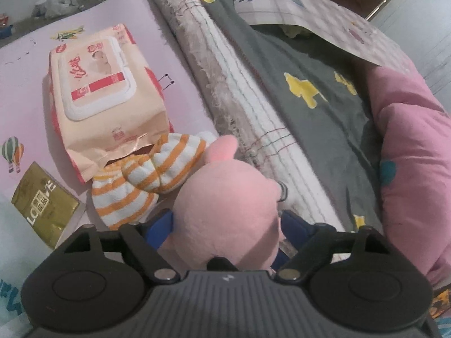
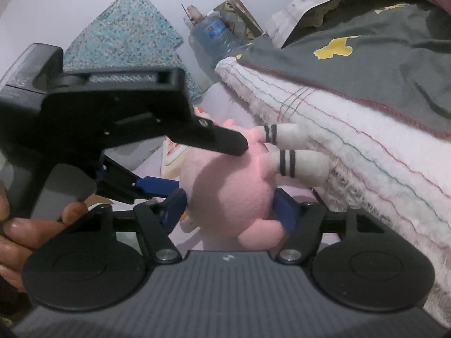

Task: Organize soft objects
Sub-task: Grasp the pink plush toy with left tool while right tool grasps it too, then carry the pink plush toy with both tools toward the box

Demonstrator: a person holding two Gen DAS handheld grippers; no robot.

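A pink plush toy (image 1: 225,205) lies on the pale pink sheet (image 1: 28,98), close against a frayed white blanket edge (image 1: 242,107). My left gripper (image 1: 225,219) comes down over it, and its blue pads (image 1: 166,225) press the toy's round body from both sides. In the right wrist view the same pink plush toy (image 2: 231,186) sits between the blue pads (image 2: 284,211) of my right gripper (image 2: 229,208), which touch it on either side. The left gripper (image 2: 210,166) clamps it from the upper left. The toy's white, black-striped limbs (image 2: 298,163) point toward the blanket.
Orange-and-white striped soft pieces (image 1: 146,180) lie just left of the toy, beside a wet-wipes pack (image 1: 98,90) and a gold box (image 1: 42,205). A grey quilt (image 1: 310,84) and a pink quilt (image 1: 408,155) rise on the right. A hand (image 2: 28,231) holds the left gripper; a water bottle (image 2: 217,33) stands behind.
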